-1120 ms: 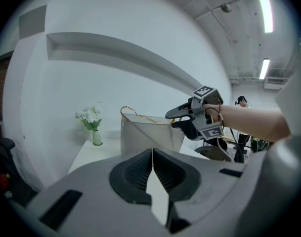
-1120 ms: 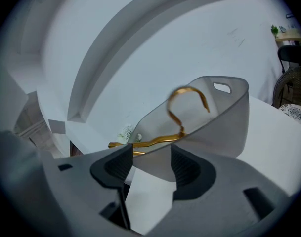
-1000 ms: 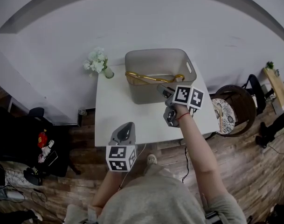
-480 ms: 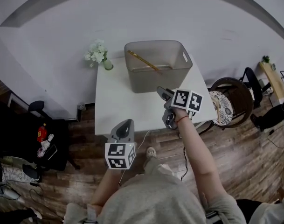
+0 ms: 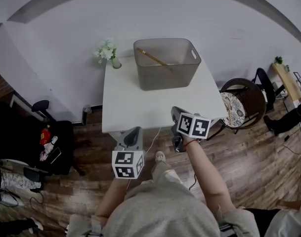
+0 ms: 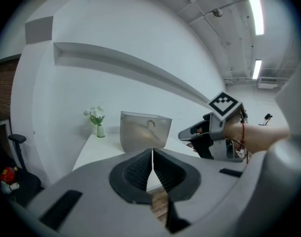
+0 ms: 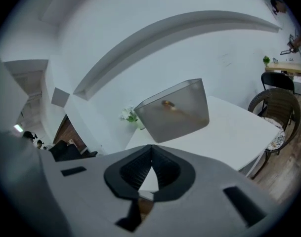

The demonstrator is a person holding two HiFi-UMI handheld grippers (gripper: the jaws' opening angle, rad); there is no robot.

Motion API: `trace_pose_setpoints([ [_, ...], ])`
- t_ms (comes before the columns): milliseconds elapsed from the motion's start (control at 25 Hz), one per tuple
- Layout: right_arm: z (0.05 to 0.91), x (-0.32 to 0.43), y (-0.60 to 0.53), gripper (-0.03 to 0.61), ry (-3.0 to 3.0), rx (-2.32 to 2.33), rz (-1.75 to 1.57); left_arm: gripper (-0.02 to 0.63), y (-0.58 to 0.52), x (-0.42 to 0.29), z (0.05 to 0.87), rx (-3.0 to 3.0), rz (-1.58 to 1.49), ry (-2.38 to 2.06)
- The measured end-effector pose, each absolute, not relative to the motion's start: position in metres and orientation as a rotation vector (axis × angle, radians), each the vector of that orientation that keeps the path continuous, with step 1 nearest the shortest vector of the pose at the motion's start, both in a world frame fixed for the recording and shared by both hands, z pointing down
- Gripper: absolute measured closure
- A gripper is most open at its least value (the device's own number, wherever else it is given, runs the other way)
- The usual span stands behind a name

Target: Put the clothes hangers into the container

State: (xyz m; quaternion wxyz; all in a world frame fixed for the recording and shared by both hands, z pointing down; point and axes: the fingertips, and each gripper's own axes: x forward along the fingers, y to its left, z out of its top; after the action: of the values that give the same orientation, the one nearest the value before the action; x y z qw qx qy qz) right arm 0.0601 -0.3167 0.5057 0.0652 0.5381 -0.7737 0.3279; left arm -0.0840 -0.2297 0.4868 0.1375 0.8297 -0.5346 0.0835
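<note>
A gold clothes hanger (image 5: 153,58) lies slanting inside the grey translucent container (image 5: 189,70) at the far side of the white table (image 5: 135,102). Its shape shows through the container wall in the left gripper view (image 6: 150,124) and the right gripper view (image 7: 171,105). My right gripper (image 5: 176,111) is over the table's near right edge, well short of the container; its jaws have just been closing and are shut on nothing. My left gripper (image 5: 135,131) is shut and empty just off the near edge, with the right gripper (image 6: 208,136) to its right.
A small vase of white flowers (image 5: 107,52) stands at the table's far left corner. A round dark chair (image 5: 242,108) with a patterned cushion sits right of the table. A dark office chair and clutter (image 5: 46,144) lie on the wood floor at left.
The hanger went from lying along the container's front rim to slanting inside it. Both grippers drew back toward the table's near edge. The right jaws closed.
</note>
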Motion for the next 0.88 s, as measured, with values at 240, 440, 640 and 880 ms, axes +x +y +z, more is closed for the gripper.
trace_pose_setpoints([
  [240,0.514,0.05,-0.264,0.583,-2.323,1.627,0.89,0.601,-0.204,-0.087,0.489,2.417,0.247,-1.523],
  [440,0.521,0.044,-0.222,0.583,-2.293,1.624,0.759,0.601,-0.185,-0.089,0.493,2.426,0.261,-1.497],
  [640,0.528,0.042,-0.192,0.583,-2.273,1.616,0.654,0.601,-0.173,-0.085,0.495,2.44,0.267,-1.468],
  [880,0.533,0.038,-0.18,0.583,-2.259,1.599,0.612,0.601,-0.17,-0.082,0.496,2.444,0.268,-1.45],
])
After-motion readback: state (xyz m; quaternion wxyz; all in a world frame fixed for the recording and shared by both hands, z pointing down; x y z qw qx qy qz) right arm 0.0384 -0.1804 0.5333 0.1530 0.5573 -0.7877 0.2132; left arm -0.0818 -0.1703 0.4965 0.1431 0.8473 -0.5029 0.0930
